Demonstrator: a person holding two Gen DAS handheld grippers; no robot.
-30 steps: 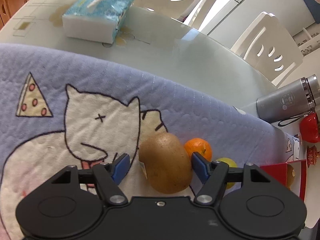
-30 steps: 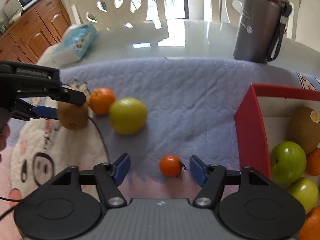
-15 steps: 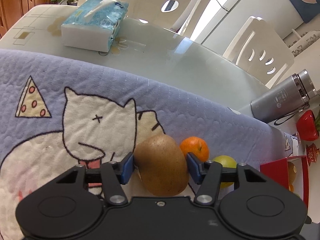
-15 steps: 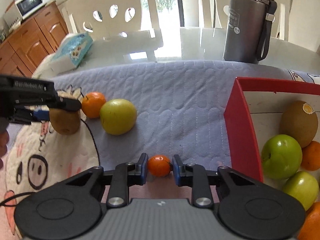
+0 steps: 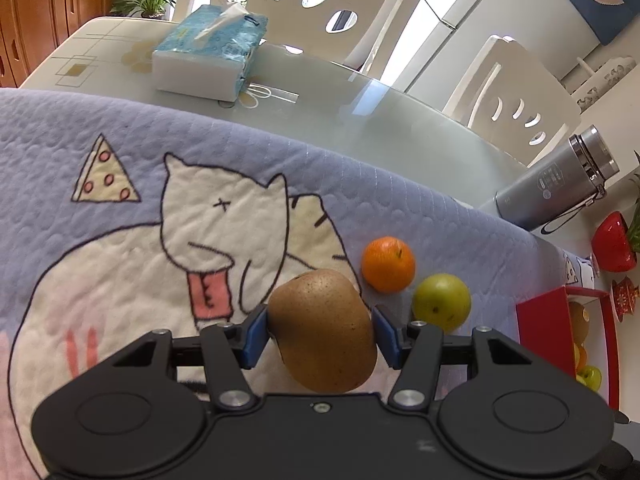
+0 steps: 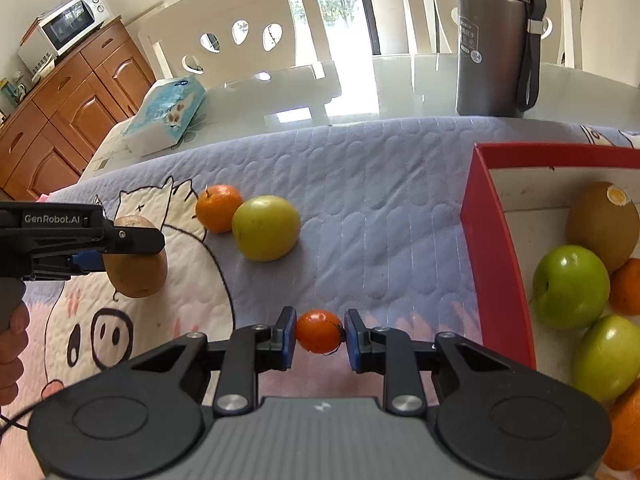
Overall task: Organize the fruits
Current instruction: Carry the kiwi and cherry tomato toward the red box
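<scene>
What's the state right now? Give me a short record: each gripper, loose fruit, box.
left gripper: shut on the kiwi, lifted off the blanket
right gripper: shut on the small tomato
loose fruit: orange and yellow-green apple, touching, on the blanket
red box: on the right, holds a kiwi, green apples and oranges
also on table: tissue box, grey flask

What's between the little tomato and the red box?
Nothing but bare purple blanket. In the right wrist view, the right gripper holds the little tomato, and only quilted cloth runs from there to the red box.
</scene>
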